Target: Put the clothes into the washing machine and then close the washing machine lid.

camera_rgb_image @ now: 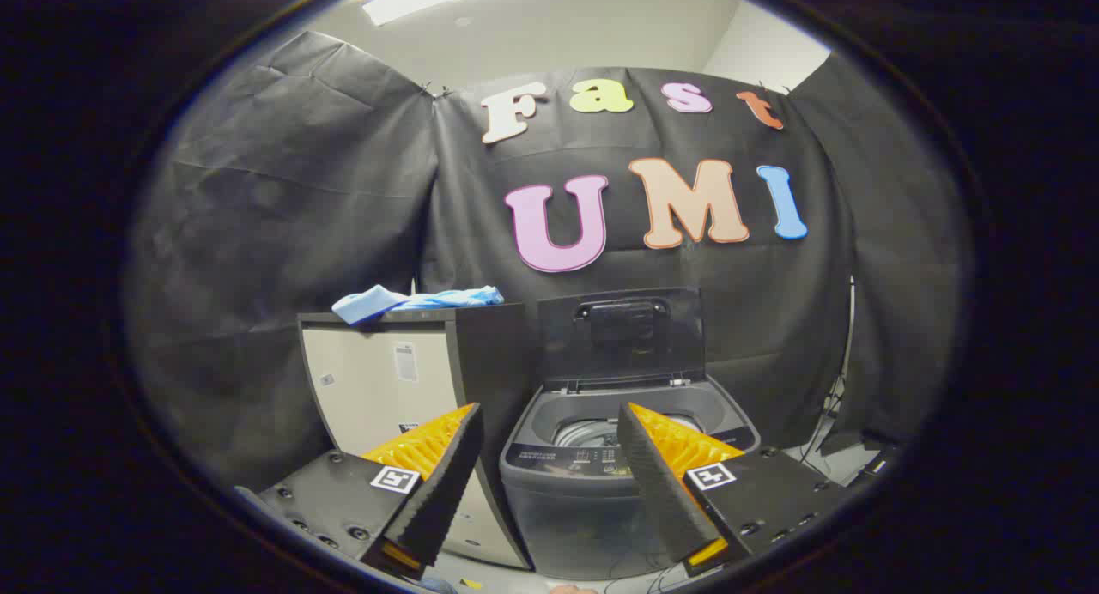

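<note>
The gripper [549, 422] stood spread and empty, well short of the washer [592, 482], with open air between its fingers. The washer's lid [622, 332] stood upright, baring the drum [584, 429]. Blue clothes [412, 300] lay crumpled atop the cabinet [386, 379] just beside the washer. The cabinet's labels were too small to read.

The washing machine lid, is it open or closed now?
Open: the lid stands upright behind the drum opening. The gripper is open and empty.
</note>
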Available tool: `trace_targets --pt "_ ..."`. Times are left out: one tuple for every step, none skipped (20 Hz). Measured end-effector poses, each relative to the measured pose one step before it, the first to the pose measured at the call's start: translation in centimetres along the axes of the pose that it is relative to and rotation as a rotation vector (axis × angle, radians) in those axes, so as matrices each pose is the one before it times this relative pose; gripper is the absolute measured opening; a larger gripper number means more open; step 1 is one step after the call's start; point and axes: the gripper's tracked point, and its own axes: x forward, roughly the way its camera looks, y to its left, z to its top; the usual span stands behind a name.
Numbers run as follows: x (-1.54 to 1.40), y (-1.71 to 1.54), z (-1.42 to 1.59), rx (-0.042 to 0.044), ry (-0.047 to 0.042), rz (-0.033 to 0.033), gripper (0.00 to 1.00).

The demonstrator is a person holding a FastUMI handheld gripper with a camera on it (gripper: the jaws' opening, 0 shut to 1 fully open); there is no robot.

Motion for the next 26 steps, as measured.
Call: trace_targets --pt "-0.025 0.033 -0.189 -0.00346 0.00616 0.00006 0.97" --pt "-0.005 0.060 -0.005 -0.00377 0.00248 0.00033 0.97" --pt "0.002 0.244 -0.037 -0.00348 0.00101 0.00166 0.97" --pt "0.094 0.157 -0.006 -0.00064 -0.00014 -0.00159 0.97" --pt "0.114 0.016 0.095 0.00365 -0.00014 -0.00259 0.97" --pt "0.156 -0.020 0.152 0.00669 -0.00163 -0.00264 0.97" --pt "0.156 0.010 0.065 0.01096 0.00383 -0.00150 0.97" --pt "0.207 -0.015 0.020 0.01129 0.00606 -0.00050 0.97" --pt "0.113 -0.077 -0.020 0.01077 0.00784 -0.00262 0.97" --pt "0.218 -0.180 0.220 0.00961 0.00370 -0.00443 0.97" --pt "0.251 -0.227 0.309 0.01028 -0.00191 -0.00648 0.97" --pt "0.254 -0.149 0.337 0.00454 -0.00432 -0.00421 0.97" --pt "0.172 -0.209 0.122 0.00134 0.00033 -0.00818 0.97" --pt "0.187 -0.153 0.155 -0.00064 0.00301 -0.00646 0.97" --pt "0.200 -0.049 0.159 -0.00453 0.00182 -0.00781 0.97" --pt "0.224 -0.086 0.344 -0.01226 -0.00162 -0.00764 0.97" --pt "0.109 0.005 0.645 -0.02043 -0.00924 -0.00817 0.97" --pt "0.101 0.240 0.713 -0.02233 -0.01208 -0.00181 0.97" --pt "0.088 0.459 0.669 -0.01600 -0.01046 0.00229 0.97" --pt "0.153 0.651 0.888 -0.00508 -0.00883 0.00941 0.97" --pt "0.143 0.561 0.807 -0.00362 -0.00373 0.00681 0.97" --pt "0.249 0.531 0.853 -0.00724 -0.00019 0.00265 0.97" --pt "0.220 0.468 0.940 -0.00796 0.00120 0.00120 0.97" --pt "0.466 0.513 1.057 -0.00305 -0.00144 0.00048 0.97" --pt "0.421 0.694 1.171 0.00156 -0.00965 0.00328 0.97" --pt "0.712 0.830 1.325 0.00339 -0.01281 0.00853 0.97"
